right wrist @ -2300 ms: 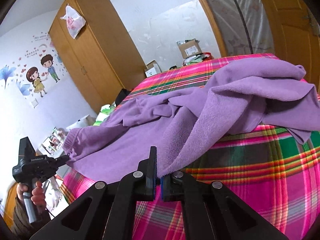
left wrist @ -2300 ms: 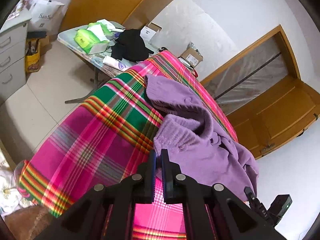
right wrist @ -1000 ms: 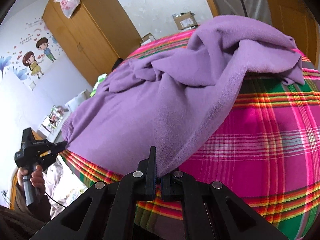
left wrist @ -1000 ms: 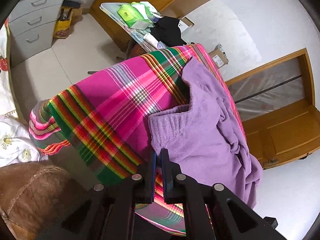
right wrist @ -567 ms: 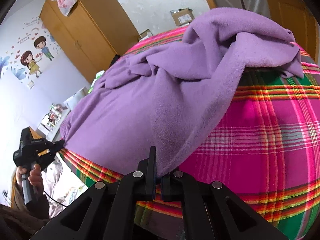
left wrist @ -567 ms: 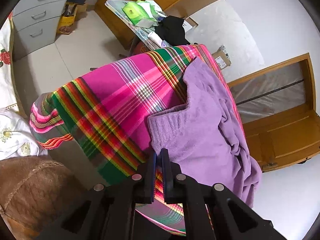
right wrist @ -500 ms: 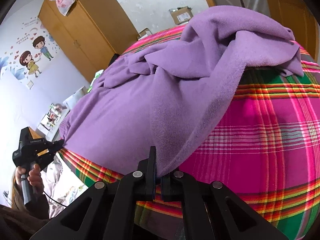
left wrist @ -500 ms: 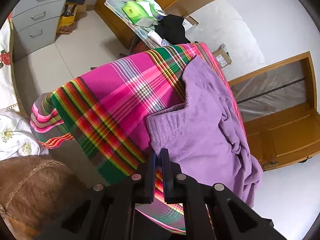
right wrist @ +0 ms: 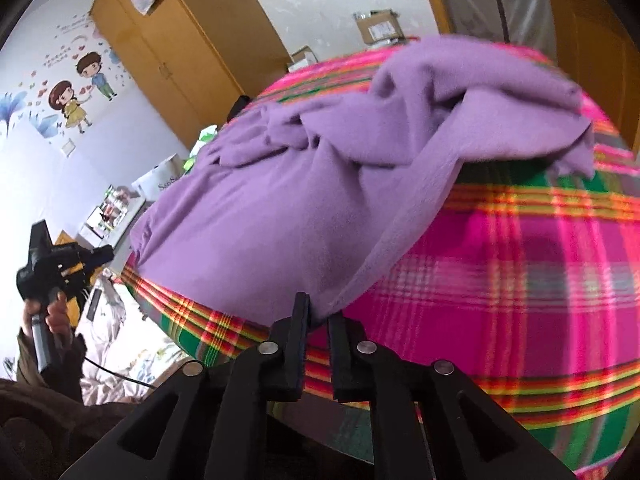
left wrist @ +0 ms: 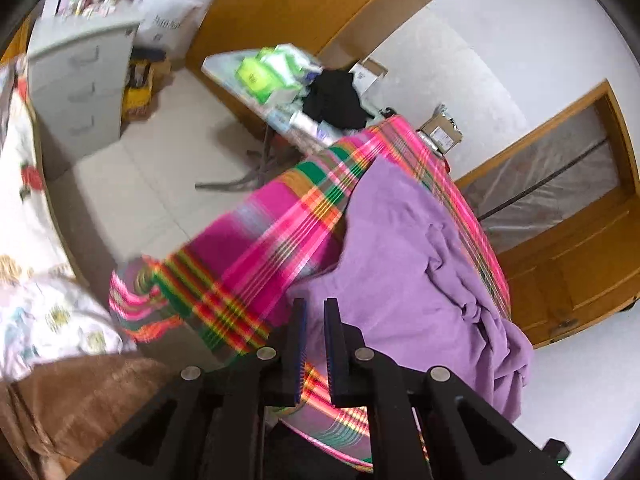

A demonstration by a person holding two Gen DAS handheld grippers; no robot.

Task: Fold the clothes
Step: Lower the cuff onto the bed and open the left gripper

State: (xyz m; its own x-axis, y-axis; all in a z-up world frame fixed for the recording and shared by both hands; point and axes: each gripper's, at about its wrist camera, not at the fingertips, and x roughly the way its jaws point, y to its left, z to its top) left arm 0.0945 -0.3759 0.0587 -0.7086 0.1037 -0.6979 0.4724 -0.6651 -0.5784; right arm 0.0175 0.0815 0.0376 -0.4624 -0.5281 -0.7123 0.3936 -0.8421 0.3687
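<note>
A fuzzy purple sweater (right wrist: 280, 208) lies rumpled on the plaid cloth (right wrist: 520, 272). Both grippers, left (left wrist: 314, 312) and right (right wrist: 318, 316), have just been opening, slightly parted, gripping nothing.

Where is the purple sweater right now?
The purple sweater lies crumpled on the pink plaid cloth over the table, in both views, its near edge just ahead of the right gripper.

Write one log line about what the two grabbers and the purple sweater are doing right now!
left gripper: jaws just opening, empty | right gripper: jaws just opening, hem between, unpressed | purple sweater: spread, rumpled, on plaid cloth
</note>
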